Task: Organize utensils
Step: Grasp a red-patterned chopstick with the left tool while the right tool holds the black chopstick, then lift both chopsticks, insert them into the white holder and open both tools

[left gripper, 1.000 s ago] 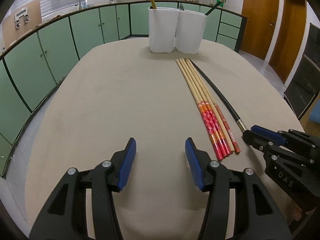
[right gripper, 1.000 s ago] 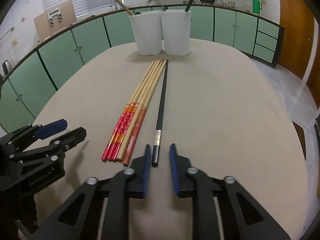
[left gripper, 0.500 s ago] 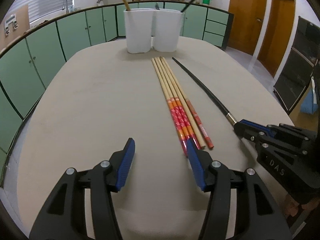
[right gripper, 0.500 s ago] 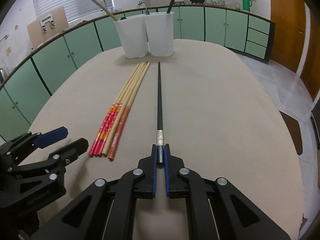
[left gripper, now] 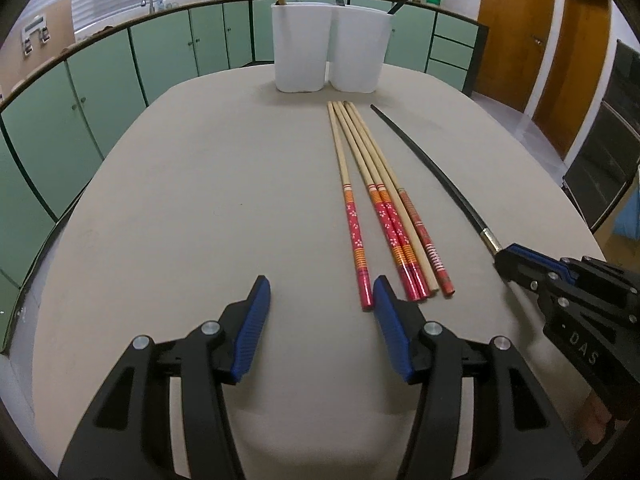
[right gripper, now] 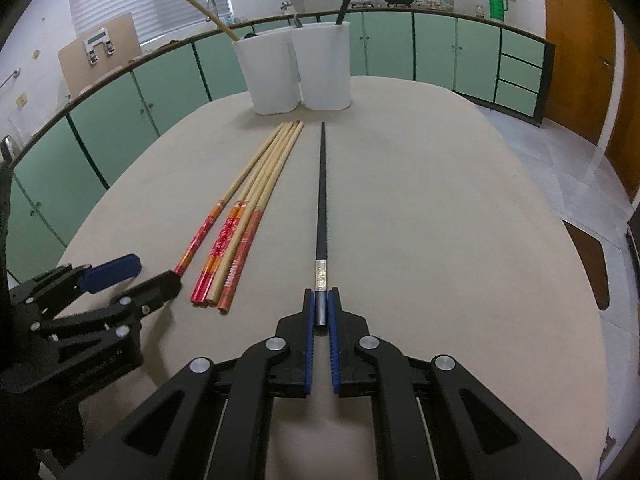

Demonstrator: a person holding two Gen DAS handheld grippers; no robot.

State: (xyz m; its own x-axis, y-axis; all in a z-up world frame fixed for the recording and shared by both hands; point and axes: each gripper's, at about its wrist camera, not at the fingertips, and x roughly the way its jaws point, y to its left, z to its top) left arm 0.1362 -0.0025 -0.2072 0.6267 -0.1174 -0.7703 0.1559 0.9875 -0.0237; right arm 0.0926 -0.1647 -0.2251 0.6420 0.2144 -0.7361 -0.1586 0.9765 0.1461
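Several bamboo chopsticks with red handles (left gripper: 394, 216) (right gripper: 248, 200) lie side by side on the beige table (left gripper: 180, 200). One of them (left gripper: 352, 216) lies slightly apart on the left. My left gripper (left gripper: 320, 286) (right gripper: 156, 276) is open with nothing between its fingers, and its right fingertip sits at that stick's near end. A black chopstick (right gripper: 321, 200) (left gripper: 432, 168) lies right of the bundle. My right gripper (right gripper: 321, 300) (left gripper: 504, 258) is shut on its near end. Two white holders (left gripper: 300, 48) (left gripper: 358, 52) stand at the far edge.
The left holder (right gripper: 268, 76) holds a bamboo chopstick; the right one (right gripper: 324, 68) holds a black chopstick. Green cabinets (left gripper: 100, 80) curve around the table's left and far sides. Wooden doors (left gripper: 512, 28) are at the right. Bare tabletop spreads left of the chopsticks.
My right gripper has closed on the black chopstick's end, and the stick now lies apart from the bamboo ones. The left gripper has shifted right to the bundle, and the leftmost bamboo stick has splayed off.
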